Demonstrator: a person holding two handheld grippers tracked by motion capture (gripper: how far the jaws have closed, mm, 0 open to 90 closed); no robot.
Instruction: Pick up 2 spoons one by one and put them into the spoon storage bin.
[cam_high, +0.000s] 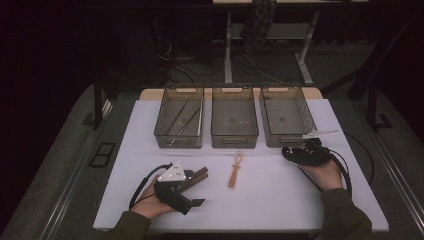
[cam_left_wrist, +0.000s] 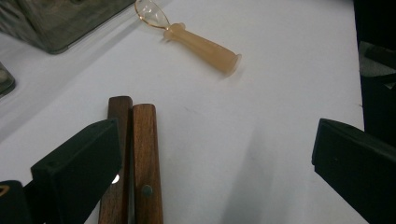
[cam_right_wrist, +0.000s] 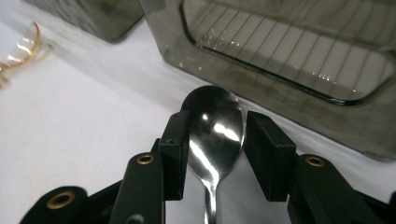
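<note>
A metal spoon (cam_right_wrist: 215, 128) lies bowl-forward between the jaws of my right gripper (cam_right_wrist: 217, 119), and both pads press on the bowl's edges. That gripper (cam_high: 291, 150) sits low, just in front of the right-hand bin (cam_high: 285, 141), whose smoky wall (cam_right_wrist: 280, 86) rises right behind the spoon. My left gripper (cam_left_wrist: 215, 140) stands wide open near the table's front left (cam_high: 196, 190). Two brown wooden handles (cam_left_wrist: 144, 154) lie side by side by its left jaw, one partly under it; the pads do not press on them. An orange plastic spoon (cam_high: 234, 171) lies mid-table.
Three smoky plastic bins stand in a row at the back of the white table (cam_high: 270, 200). The left bin (cam_high: 178, 141) holds a few long thin utensils; the middle bin (cam_high: 234, 141) looks bare. The orange spoon (cam_left_wrist: 201, 44) lies ahead of the left gripper.
</note>
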